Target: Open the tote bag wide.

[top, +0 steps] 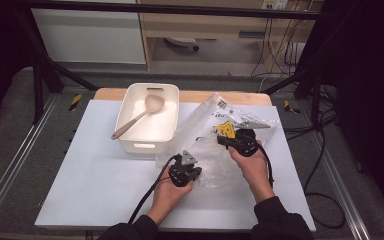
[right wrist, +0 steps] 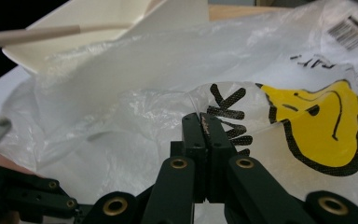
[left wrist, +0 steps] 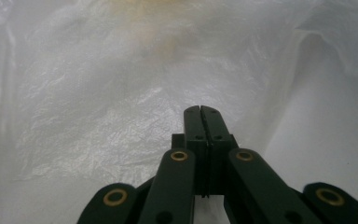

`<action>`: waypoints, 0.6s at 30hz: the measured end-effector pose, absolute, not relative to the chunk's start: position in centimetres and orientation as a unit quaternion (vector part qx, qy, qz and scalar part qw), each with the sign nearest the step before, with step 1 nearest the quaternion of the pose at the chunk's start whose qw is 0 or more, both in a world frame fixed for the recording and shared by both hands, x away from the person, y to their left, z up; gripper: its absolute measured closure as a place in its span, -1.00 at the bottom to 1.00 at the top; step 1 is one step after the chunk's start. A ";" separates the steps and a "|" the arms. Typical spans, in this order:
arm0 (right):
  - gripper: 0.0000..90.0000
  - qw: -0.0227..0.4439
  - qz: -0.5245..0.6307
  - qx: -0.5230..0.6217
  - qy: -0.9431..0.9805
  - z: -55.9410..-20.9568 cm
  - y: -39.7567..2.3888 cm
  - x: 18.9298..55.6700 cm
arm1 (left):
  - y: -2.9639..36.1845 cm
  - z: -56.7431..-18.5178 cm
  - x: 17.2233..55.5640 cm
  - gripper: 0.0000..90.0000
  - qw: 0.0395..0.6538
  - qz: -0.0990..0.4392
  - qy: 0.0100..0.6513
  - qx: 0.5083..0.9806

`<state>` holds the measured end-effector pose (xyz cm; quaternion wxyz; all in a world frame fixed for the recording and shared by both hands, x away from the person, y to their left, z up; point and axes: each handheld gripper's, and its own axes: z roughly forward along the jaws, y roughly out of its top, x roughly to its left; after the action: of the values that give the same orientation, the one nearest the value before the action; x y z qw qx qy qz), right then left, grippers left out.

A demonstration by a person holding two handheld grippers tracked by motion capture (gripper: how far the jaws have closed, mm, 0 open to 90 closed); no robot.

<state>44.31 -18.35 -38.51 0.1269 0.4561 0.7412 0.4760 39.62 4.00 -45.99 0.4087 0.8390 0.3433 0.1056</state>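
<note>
- On the white table mat [top: 105, 190], right of the white bin [top: 132, 146], there's a big clear plastic bag [top: 205, 145] lying crumpled, one side leaning against the bin wall. It's got a yellow print [top: 225, 129] and a barcode label [top: 222, 104] near its far end.
- Left gripper [top: 190, 169] is at the near edge of the bag. In the left gripper view its jaws are pressed tight together, and I honestly can't see film caught between the tips. It might have a thin fold pinched, can't tell.
- Right gripper [top: 230, 136] sits farther up, over the printed part. Jaws are squeezed together there too, and in the right gripper view a ridge of bag film [right wrist: 223, 100] bunches up right at the tips, so it looks like it's nipping a pleat of the plastic.
- A wooden spoon [top: 139, 116] lies in the bin, untouched, handle propped over the rim.
- What could go wrong, imo: the film is slippery and thin, so a small pinch could slide out the moment either hand pulls.
- If both hands tug apart hard, the plastic could stretch or tear at the pinch point.
- Dragging the bag sideways could also bump the bin and rattle the spoon out.
</note>
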 end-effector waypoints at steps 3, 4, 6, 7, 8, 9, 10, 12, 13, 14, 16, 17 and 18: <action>1.00 0.132 0.486 0.455 0.735 -37.6 -18.5 44.4 | 4.0 -46.0 39.7 1.00 0.409 0.103 0.342 0.840; 1.00 0.133 0.488 0.454 0.733 -37.3 -18.6 44.4 | 4.0 -46.0 39.7 1.00 0.409 0.103 0.340 0.840; 1.00 0.135 0.492 0.455 0.730 -36.7 -18.7 44.4 | 4.0 -46.0 39.7 1.00 0.408 0.103 0.339 0.841; 1.00 0.136 0.493 0.456 0.729 -36.4 -18.8 44.4 | 4.0 -46.0 39.8 1.00 0.410 0.103 0.339 0.841; 1.00 0.138 0.493 0.455 0.729 -36.2 -18.9 44.5 | 4.0 -46.0 39.8 1.00 0.408 0.102 0.337 0.842; 1.00 0.138 0.494 0.456 0.727 -36.0 -18.9 44.5 | 4.1 -46.0 39.9 1.00 0.408 0.100 0.337 0.843; 1.00 0.136 0.498 0.459 0.723 -35.8 -19.0 44.6 | 4.1 -45.9 40.0 1.00 0.407 0.098 0.335 0.844; 1.00 0.133 0.500 0.466 0.718 -35.4 -19.1 44.8 | 4.0 -45.9 40.0 1.00 0.408 0.097 0.337 0.843; 1.00 0.134 0.498 0.467 0.718 -35.3 -19.0 44.9 | 4.0 -45.9 40.1 1.00 0.407 0.096 0.335 0.844; 1.00 0.135 0.494 0.469 0.720 -35.3 -18.9 45.0 | 4.0 -45.9 40.1 1.00 0.407 0.096 0.335 0.844; 1.00 0.136 0.494 0.469 0.719 -35.3 -18.7 45.1 | 4.0 -45.9 40.3 1.00 0.406 0.096 0.330 0.847; 1.00 0.135 0.497 0.470 0.717 -35.3 -18.6 45.0 | 4.0 -45.8 40.3 1.00 0.406 0.096 0.328 0.847; 1.00 0.138 0.497 0.469 0.716 -35.3 -18.5 45.1 | 4.0 -45.8 40.4 1.00 0.403 0.097 0.324 0.851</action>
<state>45.08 -18.51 -35.35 0.1382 0.4693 0.7163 0.4974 40.36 3.99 -45.79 0.4026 0.8506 0.3240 0.0969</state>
